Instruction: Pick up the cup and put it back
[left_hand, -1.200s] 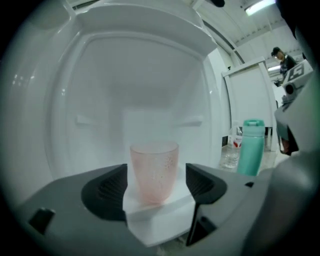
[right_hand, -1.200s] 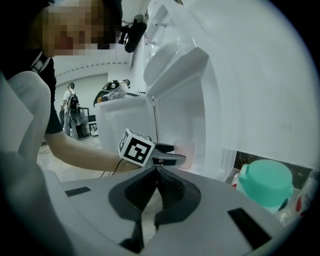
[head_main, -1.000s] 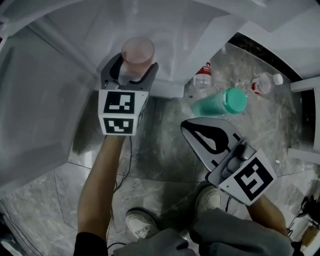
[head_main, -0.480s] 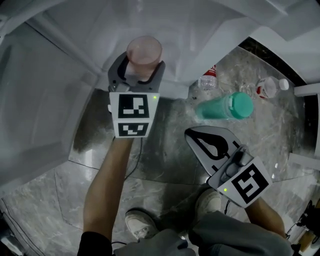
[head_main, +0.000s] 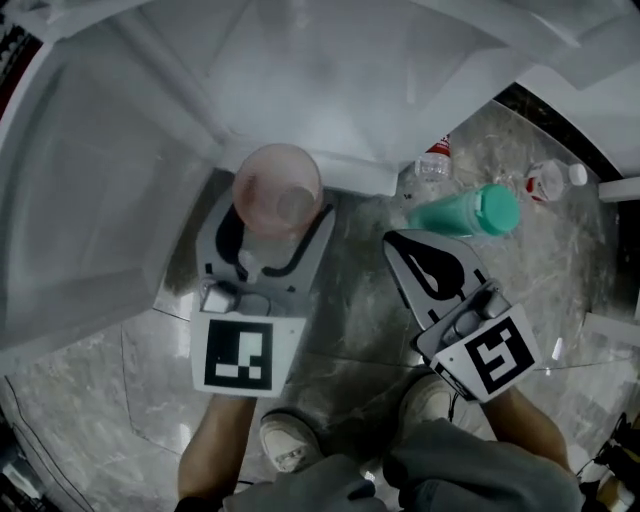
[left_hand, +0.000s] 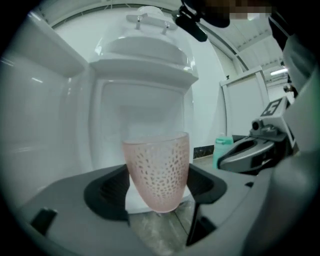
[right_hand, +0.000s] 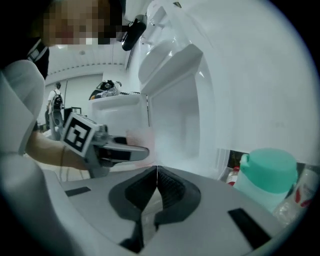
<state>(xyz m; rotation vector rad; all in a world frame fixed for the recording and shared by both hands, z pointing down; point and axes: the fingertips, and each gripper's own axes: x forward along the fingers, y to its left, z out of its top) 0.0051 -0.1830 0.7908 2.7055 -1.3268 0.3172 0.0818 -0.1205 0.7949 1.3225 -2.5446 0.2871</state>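
Pink and dimpled, the cup (left_hand: 157, 170) stands upright, clamped by its tapering lower body in the left tool (left_hand: 157, 194) before a white appliance (left_hand: 145, 75); it is probably light, rigid, slick and breakable, while the right tool (right_hand: 156, 181) is closed on nothing.

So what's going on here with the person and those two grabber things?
A person is working with a handheld gripper in each hand. The left gripper is clamped on a pink speckled cup, holding it upright and off the floor in front of a white cabinet. The right gripper is shut and empty, off to the side near a teal bottle on the stone floor.
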